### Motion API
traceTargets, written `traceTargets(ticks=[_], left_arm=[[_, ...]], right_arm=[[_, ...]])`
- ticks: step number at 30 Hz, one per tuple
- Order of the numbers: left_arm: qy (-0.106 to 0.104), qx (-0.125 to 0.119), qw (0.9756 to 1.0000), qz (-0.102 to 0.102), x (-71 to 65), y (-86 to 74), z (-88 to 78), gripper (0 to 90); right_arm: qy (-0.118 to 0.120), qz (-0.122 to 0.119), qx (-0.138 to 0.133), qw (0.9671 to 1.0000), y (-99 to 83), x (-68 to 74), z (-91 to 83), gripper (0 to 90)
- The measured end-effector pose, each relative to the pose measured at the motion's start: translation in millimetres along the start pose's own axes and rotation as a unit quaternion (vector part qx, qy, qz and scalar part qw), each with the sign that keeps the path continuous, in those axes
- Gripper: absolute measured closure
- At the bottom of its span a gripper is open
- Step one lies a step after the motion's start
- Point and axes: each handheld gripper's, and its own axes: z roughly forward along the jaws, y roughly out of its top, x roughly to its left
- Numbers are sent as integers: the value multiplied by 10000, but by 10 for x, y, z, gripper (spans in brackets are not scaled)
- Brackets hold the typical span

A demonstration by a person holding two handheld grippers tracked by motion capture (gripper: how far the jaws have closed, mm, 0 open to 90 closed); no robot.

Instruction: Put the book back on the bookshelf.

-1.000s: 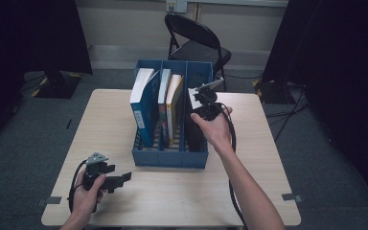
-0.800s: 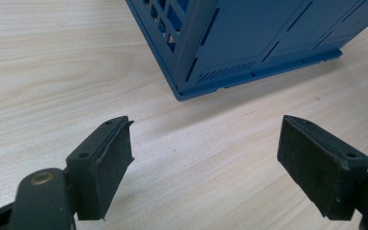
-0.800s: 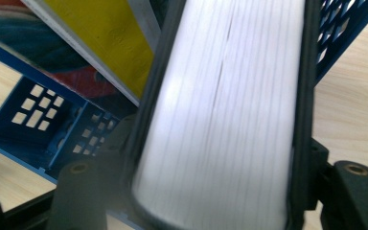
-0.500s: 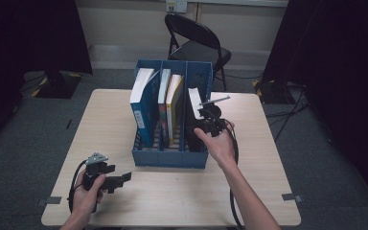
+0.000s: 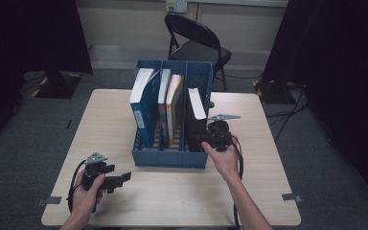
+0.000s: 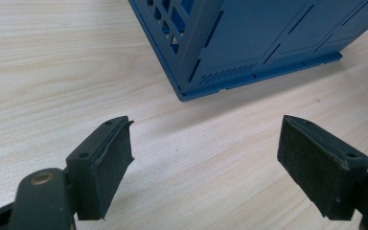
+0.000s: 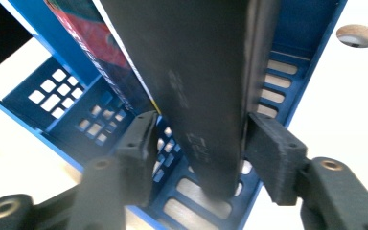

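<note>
On my left gripper (image 6: 203,167) feed: fingers (image 6: 106,165) wide apart, nothing between them, only bare light wood bench (image 6: 52,62) under the gap. Blue file rack (image 6: 249,43) sits ahead and right of centre, near corner closest to me, slotted side wall on its left face, well clear of both pads.

Four books stand in the file rack (image 5: 170,158) mid-table (image 5: 268,191) — a chair (image 5: 196,45) behind.

Bare table (image 5: 182,191) lies open in front; the blue rack (image 5: 170,155) blocks mid-table.
</note>
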Motion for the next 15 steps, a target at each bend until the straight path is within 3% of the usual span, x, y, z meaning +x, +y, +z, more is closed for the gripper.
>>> traceTargets(ticks=[2, 5, 15], left_arm=[[-32, 15, 10000, -12, 1, 3, -4, 191], [-38, -10, 10000, -35, 2, 1, -7, 191], [-47, -12, 10000, -37, 5, 2, -2, 191]], right_arm=[[-60, -70, -53, 9999, -30, 4, 19, 489], [-37, 49, -85, 9999, -52, -2, 37, 490], [-199, 23, -208, 9996, -30, 61, 101, 493]])
